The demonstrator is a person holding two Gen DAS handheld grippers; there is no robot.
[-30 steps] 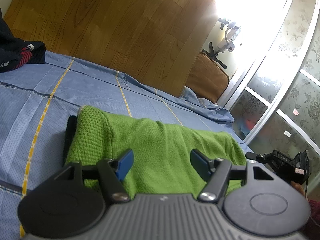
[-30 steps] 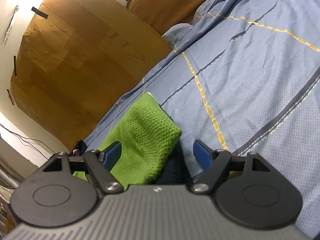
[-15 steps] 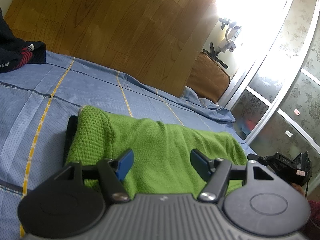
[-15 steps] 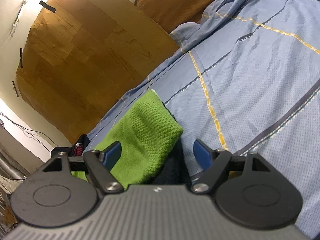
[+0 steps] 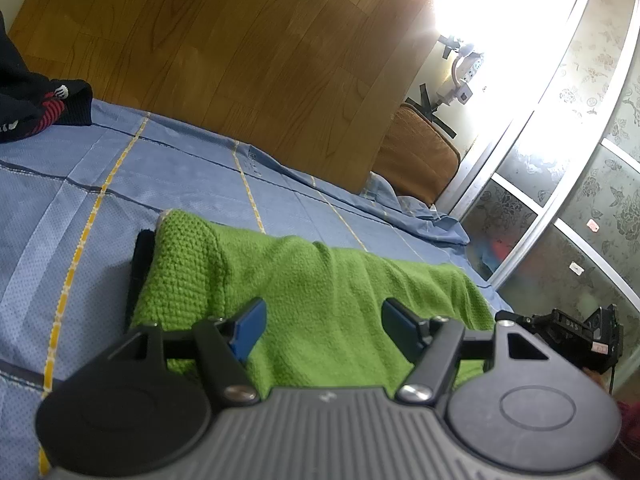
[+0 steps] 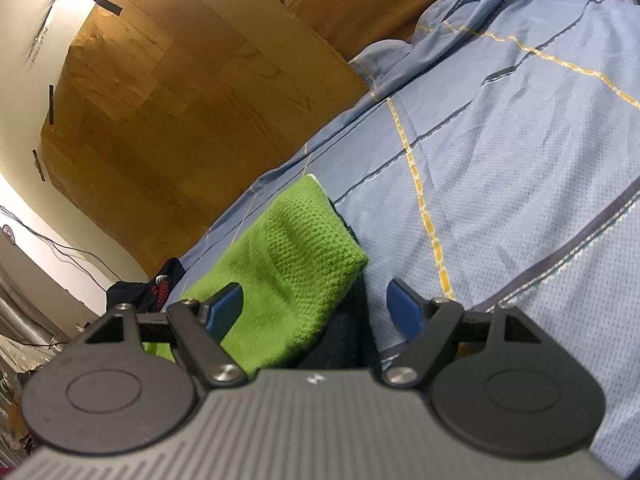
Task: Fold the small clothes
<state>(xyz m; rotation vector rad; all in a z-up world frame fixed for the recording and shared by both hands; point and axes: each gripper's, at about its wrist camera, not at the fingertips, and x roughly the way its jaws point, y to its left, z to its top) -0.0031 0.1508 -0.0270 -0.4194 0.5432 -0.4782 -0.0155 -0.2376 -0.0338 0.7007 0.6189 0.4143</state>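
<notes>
Left wrist: right hand-held gripper (image 5: 576, 332) visible | both hand-held grippers open, empty

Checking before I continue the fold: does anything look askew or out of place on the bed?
The green knit garment lies folded, but a dark layer sticks out past its edge, so the edges don't line up. A dark garment sits bunched at the blue sheet's far side.

left gripper (image 5: 322, 326): black ribbed body, blue pads, silver screws | right gripper (image 6: 316, 304): same build, round black hubs
</notes>
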